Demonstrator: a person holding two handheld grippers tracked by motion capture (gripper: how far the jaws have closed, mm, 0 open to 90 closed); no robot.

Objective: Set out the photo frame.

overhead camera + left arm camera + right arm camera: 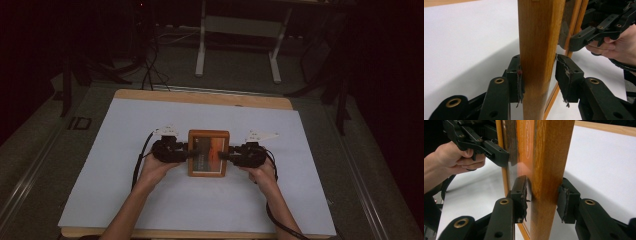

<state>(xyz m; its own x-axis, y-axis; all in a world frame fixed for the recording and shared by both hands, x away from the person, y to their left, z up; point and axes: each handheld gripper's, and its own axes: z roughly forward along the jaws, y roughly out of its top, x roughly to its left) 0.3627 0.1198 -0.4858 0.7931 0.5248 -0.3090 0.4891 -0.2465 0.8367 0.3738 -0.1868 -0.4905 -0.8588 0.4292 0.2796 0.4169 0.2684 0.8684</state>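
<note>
Claw, left (186, 150): straddling the left rail of the wooden picture frame (208, 153); in the left gripper view (537, 77) one worn pad pressing on the wood, the other standing just off it with a sliver of gap, so not quite pinching, spread slightly wider than the rail.
Claw, right (223, 156): straddling the opposite rail; in the right gripper view (543, 198) the inner pad touching the glass side of the rail, the outer pad sitting just clear of the wood, jaws spread a little wider than the rail.
Picture frame: lying near the middle of the white sheet (125, 150) in the high view, between the two claws; showing an orange picture under glass; in the gripper views (539, 37) (549, 157) rising as an upright wooden bar between the black jaws.
Frame contact with the sheet: impossible to tell whether resting flat or being lifted a touch.
Left hand (156, 167): gripping the left claw's body from below, forearm coming in from the bottom edge; also appearing far off in the right gripper view (456, 160).
Right hand (262, 172): gripping the right claw's body, cable trailing down along the forearm; also appearing in the left gripper view (616, 47).
White sheet: covering most of the tabletop (200, 97), wooden edge peeking out at the far side.
Beyond the tabletop: grey legs of a stand (201, 45) standing on the dim floor, dark cables lying near them.
</note>
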